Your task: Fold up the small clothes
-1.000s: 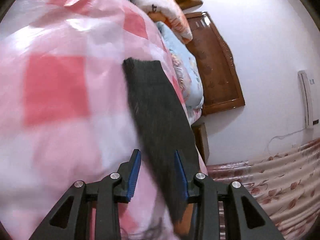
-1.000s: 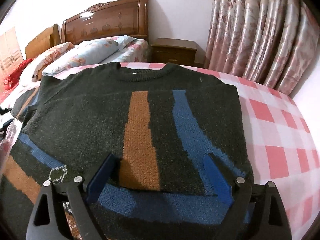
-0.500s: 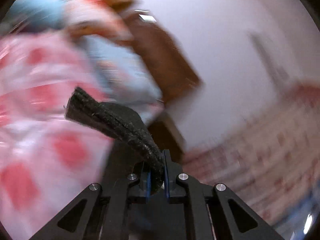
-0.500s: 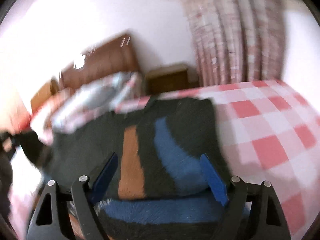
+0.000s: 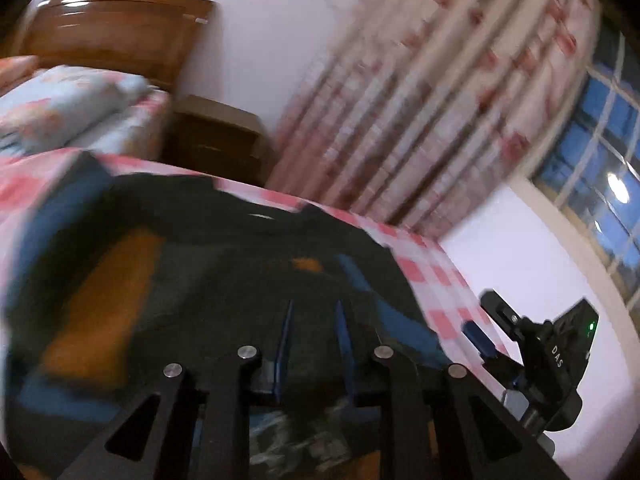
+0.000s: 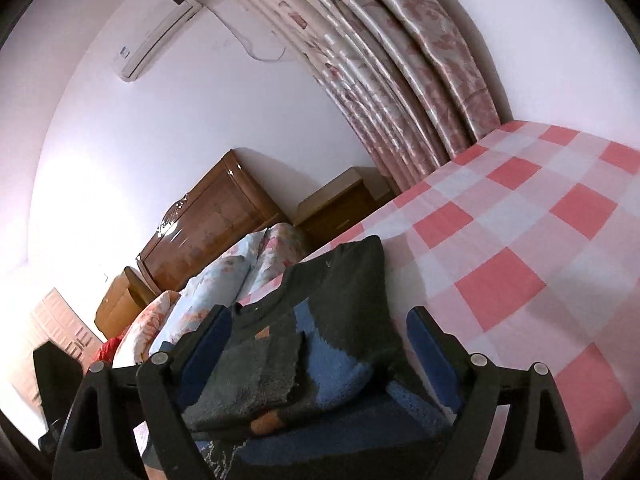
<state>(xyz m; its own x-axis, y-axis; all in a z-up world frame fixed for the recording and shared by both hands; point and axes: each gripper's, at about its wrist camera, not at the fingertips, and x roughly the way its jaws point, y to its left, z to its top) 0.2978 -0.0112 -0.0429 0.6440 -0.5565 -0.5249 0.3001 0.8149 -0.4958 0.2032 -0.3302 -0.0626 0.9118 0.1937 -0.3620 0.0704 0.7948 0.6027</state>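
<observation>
Blurring hides the sweater [image 5: 224, 280] beneath the narrowly parted left hand-held gripper [image 5: 312, 344]; right hand-held gripper [image 6: 316, 344] gapes wide.

- The left gripper [image 5: 312, 340] was matte black, with thin blue pads [image 5: 285, 344] lining the inner faces of its two fingers.
- Round silver screws sat on its knuckles, and triangular cut-outs pierced its black arms.
- The right gripper [image 6: 316, 344] had the same black frame, silver screws and broad blue pads [image 6: 426, 346].
- Its body carried a green light and white "DAS" lettering.
</observation>
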